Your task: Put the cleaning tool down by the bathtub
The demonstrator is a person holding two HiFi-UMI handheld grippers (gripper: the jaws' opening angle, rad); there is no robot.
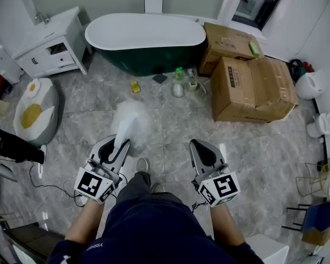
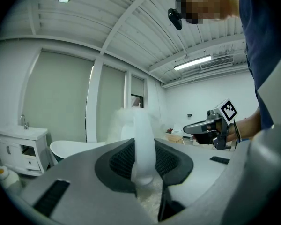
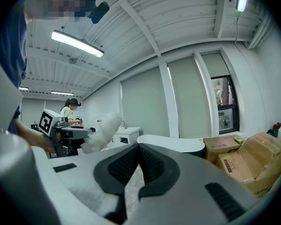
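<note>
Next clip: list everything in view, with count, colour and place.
bathtub: one, white inside, dark green outside, far centre
cardboard boxes: at least two, brown, right of the bathtub
cabinet: one, white, left of the bathtub
bottles: two, pale, on the floor in front of the bathtub
sponge: one, yellow, on the floor near the bottles
cushion: one, white and yellow, on the floor at left
duster: one, white and fluffy, held in the left claw
left claw: closed on the duster's handle
right claw: shut, empty

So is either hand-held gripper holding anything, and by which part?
The left hand-held gripper clamps the fluffy white duster by its handle; the right hand-held gripper holds nothing.
</note>
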